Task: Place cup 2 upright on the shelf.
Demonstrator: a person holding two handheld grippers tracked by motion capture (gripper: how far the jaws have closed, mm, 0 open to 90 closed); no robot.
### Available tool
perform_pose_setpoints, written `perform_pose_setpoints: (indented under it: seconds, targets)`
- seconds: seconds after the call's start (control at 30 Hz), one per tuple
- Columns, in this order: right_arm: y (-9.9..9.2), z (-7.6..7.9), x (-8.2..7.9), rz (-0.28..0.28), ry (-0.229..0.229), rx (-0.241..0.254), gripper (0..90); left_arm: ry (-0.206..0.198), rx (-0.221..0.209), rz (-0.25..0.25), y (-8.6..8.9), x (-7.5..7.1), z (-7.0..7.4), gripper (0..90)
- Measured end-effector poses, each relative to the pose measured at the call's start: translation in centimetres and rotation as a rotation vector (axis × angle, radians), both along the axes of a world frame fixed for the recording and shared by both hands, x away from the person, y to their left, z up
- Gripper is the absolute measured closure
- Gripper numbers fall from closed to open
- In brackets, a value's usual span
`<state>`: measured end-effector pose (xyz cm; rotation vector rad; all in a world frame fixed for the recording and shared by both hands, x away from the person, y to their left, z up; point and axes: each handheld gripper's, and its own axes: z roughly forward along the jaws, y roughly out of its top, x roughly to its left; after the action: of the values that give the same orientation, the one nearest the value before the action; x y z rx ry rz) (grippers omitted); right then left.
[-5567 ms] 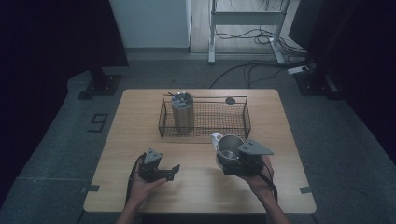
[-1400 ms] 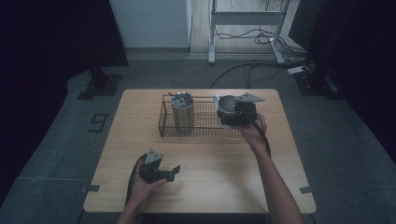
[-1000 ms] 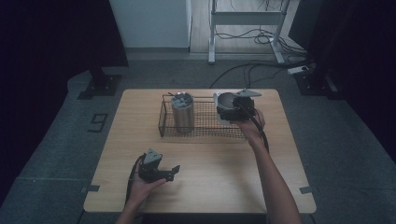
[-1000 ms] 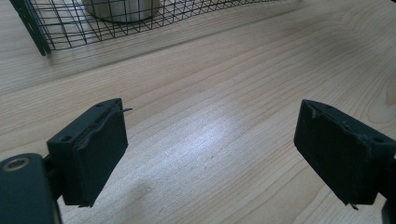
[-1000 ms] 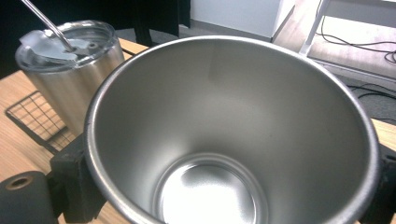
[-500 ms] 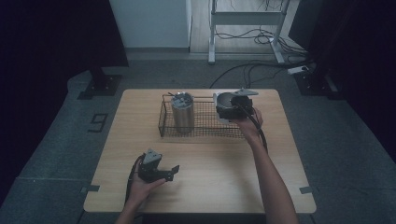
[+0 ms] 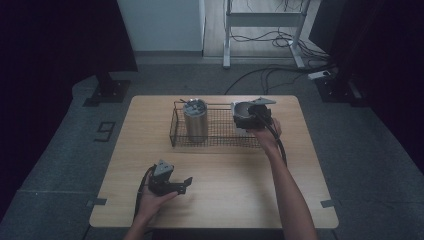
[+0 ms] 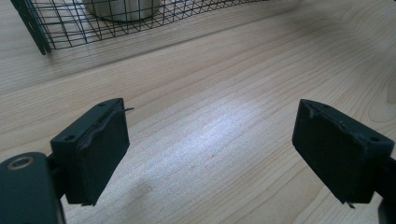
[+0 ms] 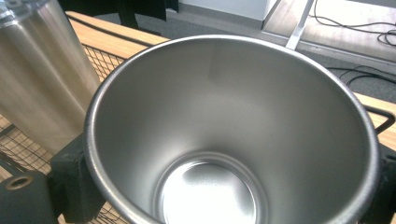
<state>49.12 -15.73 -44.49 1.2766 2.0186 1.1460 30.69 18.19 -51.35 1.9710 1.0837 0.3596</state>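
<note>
Right gripper (image 7: 248,116): at about 1 o'clock on the surface (image 7: 225,175), over the right end of the wire basket (image 7: 220,131); its fingers pinch the steel cup (image 9: 233,140) from both sides.
Steel cup: empty, mouth facing the right gripper view, held within the basket's right end.
Lidded tumbler (image 7: 195,119): upright in the basket's left part, at 9 o'clock from the held cup, apart from it.
Left gripper (image 7: 172,184): near the surface's front edge at about 7 o'clock, held in the left hand (image 7: 150,202).
Left fingers (image 8: 95,149): spread with bare wood between them; they have just been closing a little.
</note>
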Motion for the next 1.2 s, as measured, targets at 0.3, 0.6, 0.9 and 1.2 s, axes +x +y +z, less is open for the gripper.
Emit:
perform_pose_setpoints:
  seconds: [0.3,0.6,0.9,1.2]
  targets:
    - [0.3,-1.0,0.5,-0.005,0.029,-0.039,7.4,0.001,0.000,0.001,0.0,0.0,0.0,11.1]
    - [0.6,-2.2,1.0,-0.011,0.069,-0.054,7.4,-0.001,-0.001,-0.001,0.0,0.0,0.0,11.2]
    - [0.5,-3.7,1.0,-0.020,0.098,-0.076,7.4,0.002,0.003,-0.004,-0.2,0.0,-0.1,11.2]
    - [0.6,-3.8,1.1,-0.020,0.108,-0.091,7.4,0.001,0.007,-0.009,-0.3,0.0,-0.1,11.2]
